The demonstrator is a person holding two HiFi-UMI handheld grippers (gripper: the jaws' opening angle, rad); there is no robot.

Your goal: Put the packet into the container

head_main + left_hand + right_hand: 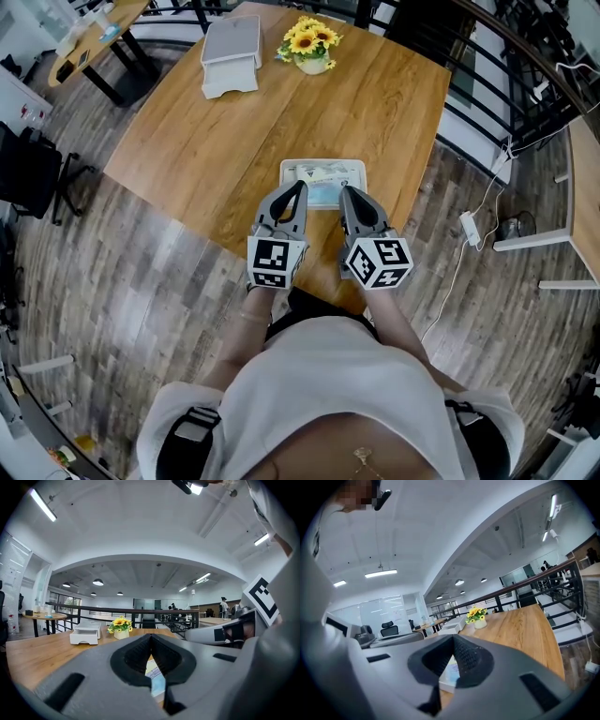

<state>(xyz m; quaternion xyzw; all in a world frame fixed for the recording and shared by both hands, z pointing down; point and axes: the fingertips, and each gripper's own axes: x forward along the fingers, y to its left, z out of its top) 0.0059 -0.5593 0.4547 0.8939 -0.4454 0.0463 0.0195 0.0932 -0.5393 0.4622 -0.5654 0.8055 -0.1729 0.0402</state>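
Both grippers are clenched shut with nothing between the jaws: left gripper (300, 186), right gripper (345, 191), tips over the near edge of the packet (323, 174). It lies flat on the table (187, 141), with the white container (231, 52) well apart, far left.

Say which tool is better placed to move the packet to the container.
Probably left. The left tool and right tool both sit at the packet, jaws together, but the container stands far left on the table, on the left tool's side.
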